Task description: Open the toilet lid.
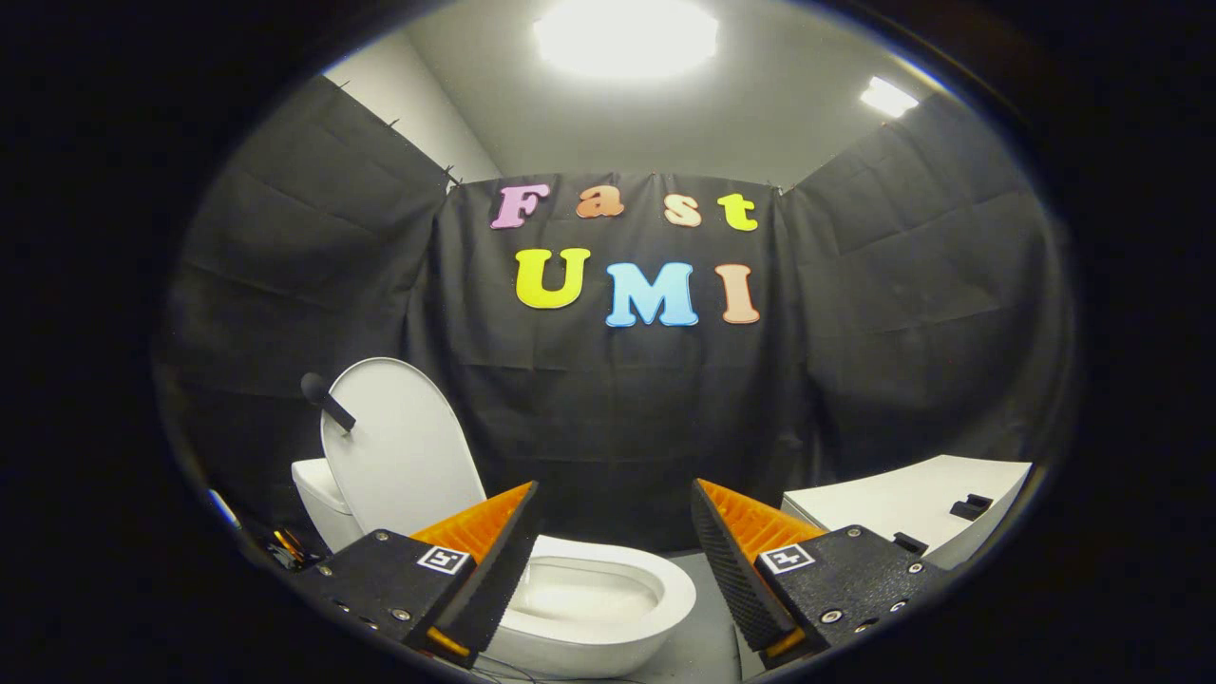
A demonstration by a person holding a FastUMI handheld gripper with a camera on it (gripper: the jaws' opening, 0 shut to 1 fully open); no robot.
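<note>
A white toilet (579, 608) sits at the lower left of the frame, its lid (399, 456) standing upright against the tank. A white worktop (902, 503) lies at lower right. The gripper (613, 560) hangs ahead of the bowl, jaws wide apart, holding nothing.

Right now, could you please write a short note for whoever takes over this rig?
Gripper: open, holding nothing, fingers spread apart.
Toilet: just ahead of the fingers, bowl showing between them.
Lid: already raised, standing upright at the back of the bowl, with a dark handle near its top.
White counter: beyond the right finger.
Done: lid is open.
Left: nothing apparent; just pull away.
</note>
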